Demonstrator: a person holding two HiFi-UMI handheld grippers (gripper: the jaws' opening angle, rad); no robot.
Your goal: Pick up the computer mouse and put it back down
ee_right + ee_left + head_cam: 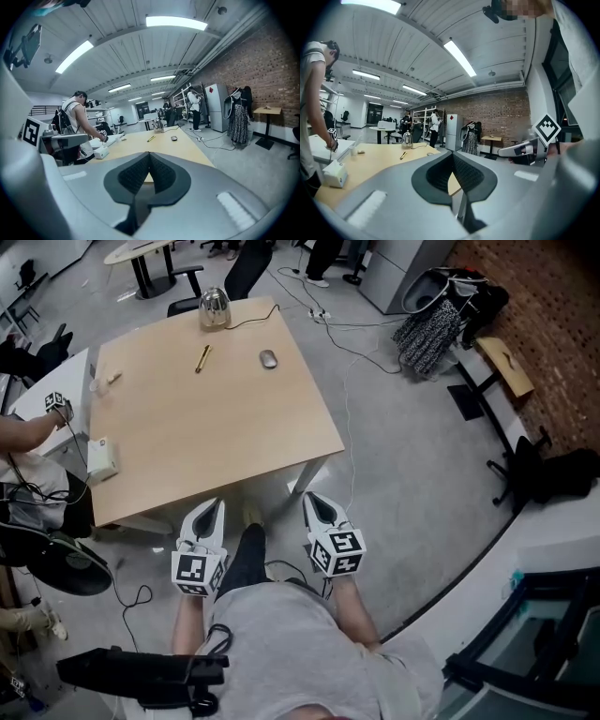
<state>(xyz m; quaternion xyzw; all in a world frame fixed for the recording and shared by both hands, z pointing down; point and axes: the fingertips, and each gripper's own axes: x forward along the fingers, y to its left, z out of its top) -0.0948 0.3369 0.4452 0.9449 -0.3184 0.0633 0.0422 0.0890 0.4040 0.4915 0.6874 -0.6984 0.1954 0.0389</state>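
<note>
The grey computer mouse lies near the far right corner of the wooden table; the right gripper view shows the mouse far ahead. Both grippers hover below the table's near edge, well short of the mouse. My left gripper points at the table, its jaws closed tip to tip with nothing between them. My right gripper sits beside it, a little nearer the table's right corner, and its jaws are also shut and empty.
A yellow pen and a metal kettle with a cord lie at the table's far side, a white box at its left edge. A person works at the left. Cables run over the floor to the right.
</note>
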